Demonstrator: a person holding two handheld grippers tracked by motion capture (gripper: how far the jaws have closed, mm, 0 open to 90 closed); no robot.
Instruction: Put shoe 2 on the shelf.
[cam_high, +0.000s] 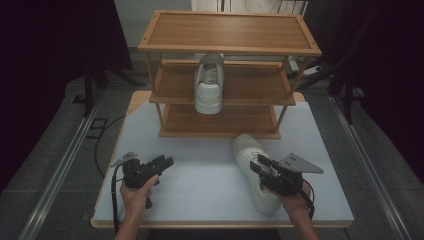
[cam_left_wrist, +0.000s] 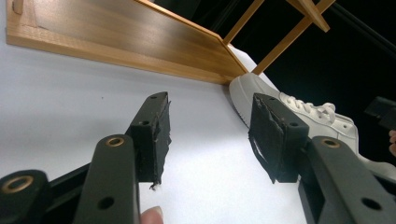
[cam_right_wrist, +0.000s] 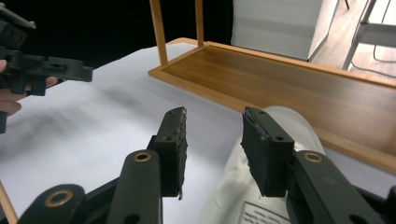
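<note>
High view | shoe (cam_high: 252, 165) toe toward rack (cam_high: 220, 75), roughly | right gripper (cam_high: 261, 165) fingers released

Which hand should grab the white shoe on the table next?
Probably the right. The right tool hovers open directly over the shoe on the table, whose heel opening sits below its jaws. The left tool sits apart on the table, farther away.

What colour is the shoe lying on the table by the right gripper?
White; the shoe shows best in the high view.
</note>
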